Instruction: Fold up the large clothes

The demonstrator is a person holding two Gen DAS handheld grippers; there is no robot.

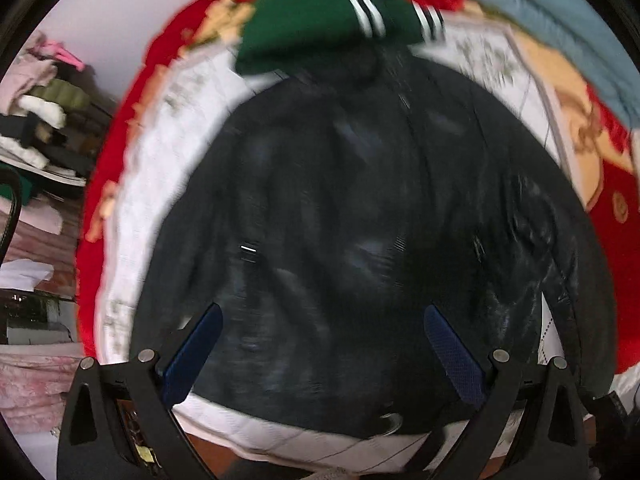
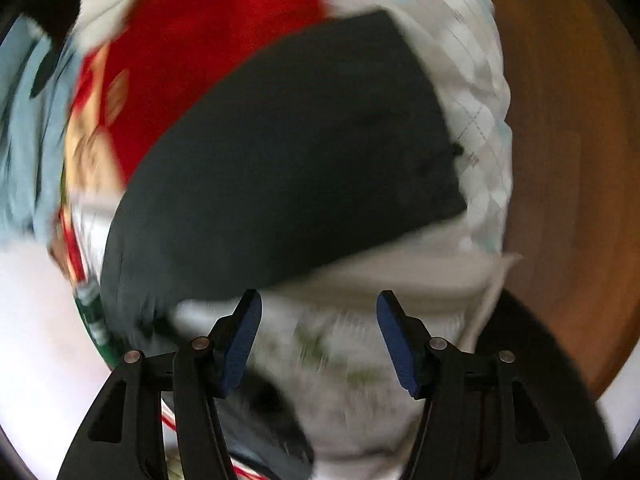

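Black jacket [image 1: 360, 220]: was spread flat, front up, over the white quilted cover [image 1: 152, 184], collar toward the far end and hem toward the camera, laid out so that its sides could be folded inward
Same garment, right wrist view: a smooth dark panel [image 2: 288, 168] was seen lying across the quilt; which part of the jacket it was could not be told through the blur
Left gripper [image 1: 322, 344]: was held above the hem with its blue pads [image 1: 452, 356] set wide apart, nothing caught between them, judged to be poised for a grasp at the lower edge
Right gripper [image 2: 318, 336]: was likewise spread wide and empty, hovering over white bedding just beside the dark panel's near edge
Green striped garment [image 1: 320, 20]: was lying beyond the collar, apparently already folded and set aside
Red patterned blanket [image 1: 116, 152]: was seen under the quilt, bordering it
Pale blue cloth [image 1: 560, 20]: was draped at the far right corner
Stage judged: folding of the jacket not yet begun, both sleeves appearing unfolded, though blur limited certainty
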